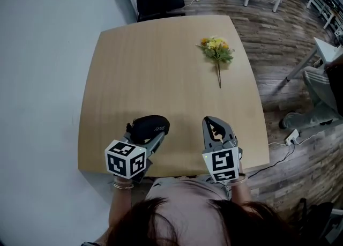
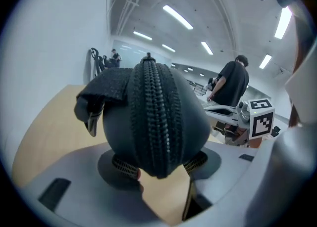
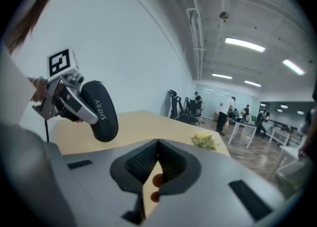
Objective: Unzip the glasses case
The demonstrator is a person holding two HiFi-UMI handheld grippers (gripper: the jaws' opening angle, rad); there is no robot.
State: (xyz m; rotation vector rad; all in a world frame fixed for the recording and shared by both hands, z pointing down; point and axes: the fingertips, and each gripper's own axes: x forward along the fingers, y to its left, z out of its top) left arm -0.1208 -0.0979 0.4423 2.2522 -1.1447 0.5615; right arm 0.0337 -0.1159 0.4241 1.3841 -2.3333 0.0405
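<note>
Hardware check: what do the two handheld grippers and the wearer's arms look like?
The left gripper and right gripper are grey plastic with black ribbed pads. Each carries a white cube with black square markers. The wearer has a pale pink top and a thin bracelet on the left wrist.

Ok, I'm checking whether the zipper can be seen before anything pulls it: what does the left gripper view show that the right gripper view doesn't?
Only the left gripper view: the zipper running down the end of the glasses case, and a strap beside it. Only the right gripper view: the lettered side of the case, the flowers, and the right gripper with its jaws shut and empty. Both: the case clamped in the left gripper, and the table.
</note>
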